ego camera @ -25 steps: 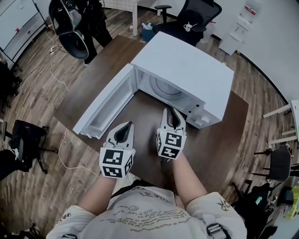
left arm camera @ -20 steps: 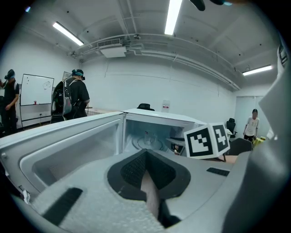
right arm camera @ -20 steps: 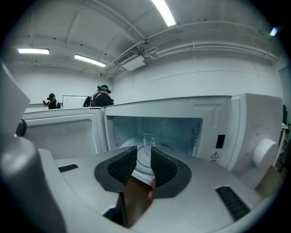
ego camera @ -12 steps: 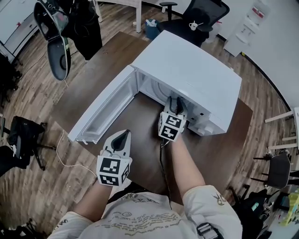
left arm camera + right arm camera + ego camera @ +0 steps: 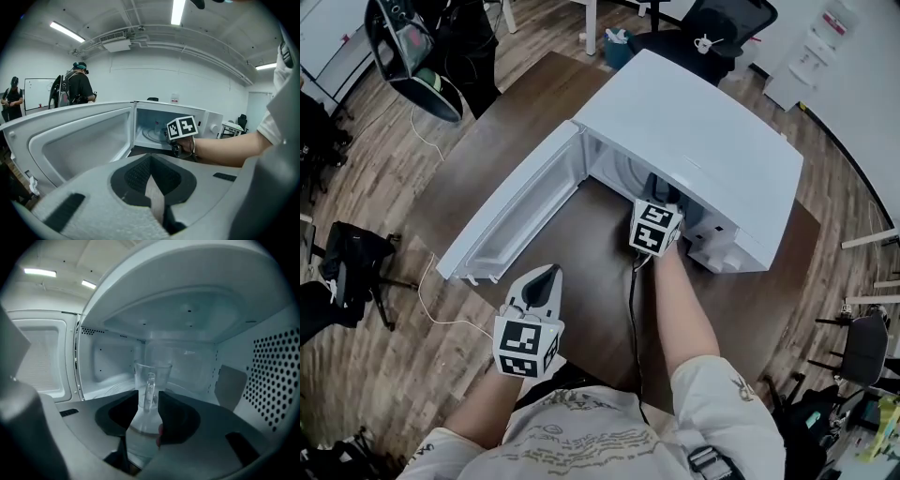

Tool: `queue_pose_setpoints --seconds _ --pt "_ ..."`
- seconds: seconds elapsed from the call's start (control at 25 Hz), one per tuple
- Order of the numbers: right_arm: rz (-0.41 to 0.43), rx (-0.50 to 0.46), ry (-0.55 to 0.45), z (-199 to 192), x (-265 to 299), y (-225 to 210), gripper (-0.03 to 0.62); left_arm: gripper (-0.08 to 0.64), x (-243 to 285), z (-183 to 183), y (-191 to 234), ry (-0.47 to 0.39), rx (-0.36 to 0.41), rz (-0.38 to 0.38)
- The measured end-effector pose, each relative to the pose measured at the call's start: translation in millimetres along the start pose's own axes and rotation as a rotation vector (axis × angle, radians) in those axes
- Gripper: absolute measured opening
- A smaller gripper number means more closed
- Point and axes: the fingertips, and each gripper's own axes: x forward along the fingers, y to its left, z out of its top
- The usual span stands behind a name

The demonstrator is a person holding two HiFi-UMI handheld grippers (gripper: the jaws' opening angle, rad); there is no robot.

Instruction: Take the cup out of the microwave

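Observation:
The white microwave (image 5: 694, 131) stands on the dark table with its door (image 5: 516, 220) swung open to the left. My right gripper (image 5: 657, 187) reaches into the cavity, only its marker cube showing from above. A clear glass cup (image 5: 151, 378) stands upright on the turntable, its handle facing me. The right gripper (image 5: 147, 397) is open; its jaws have just been opening, and the cup's handle and lower part sit in the gap, not pressed by the pads. My left gripper (image 5: 546, 275) hangs near the table's front edge, shut and empty (image 5: 151, 178).
The table (image 5: 581, 234) has bare wood in front of the microwave. A black cable (image 5: 630, 309) trails from the right gripper toward me. Office chairs (image 5: 712, 23) and a black seat (image 5: 347, 272) stand around. People (image 5: 79, 86) stand far behind the door.
The right gripper has gone from in front of the microwave into its cavity. The left gripper has drawn back toward the table's front edge.

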Motion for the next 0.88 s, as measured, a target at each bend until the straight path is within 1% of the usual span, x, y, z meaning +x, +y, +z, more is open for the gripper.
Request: queue_pose_setpoints --seconds 0.24,0.36,0.6,0.72,0.88 --pt "0.037 0.002 0.019 -2.0 12.1 7.9 0.129 0.011 -1.3 -4.3 1.2 0.01 0.002 0.008" --pt "0.062 0.017 0.016 -1.4 12.5 13.2 0.116 0.011 -3.1 -6.1 5.1 0.013 0.0 0.016" --pt "0.157 -0.042 0.019 1.5 15.7 34.2 0.107 0.011 -7.4 -15.1 14.5 0.029 -0.014 0.037" --pt "0.21 -0.037 0.026 1.3 20.3 41.9 0.107 0.011 -8.6 -16.5 16.1 0.031 -0.015 0.041" --pt "0.236 -0.056 0.039 0.9 26.1 49.0 0.104 0.011 -10.5 -18.9 22.4 0.033 -0.019 0.051"
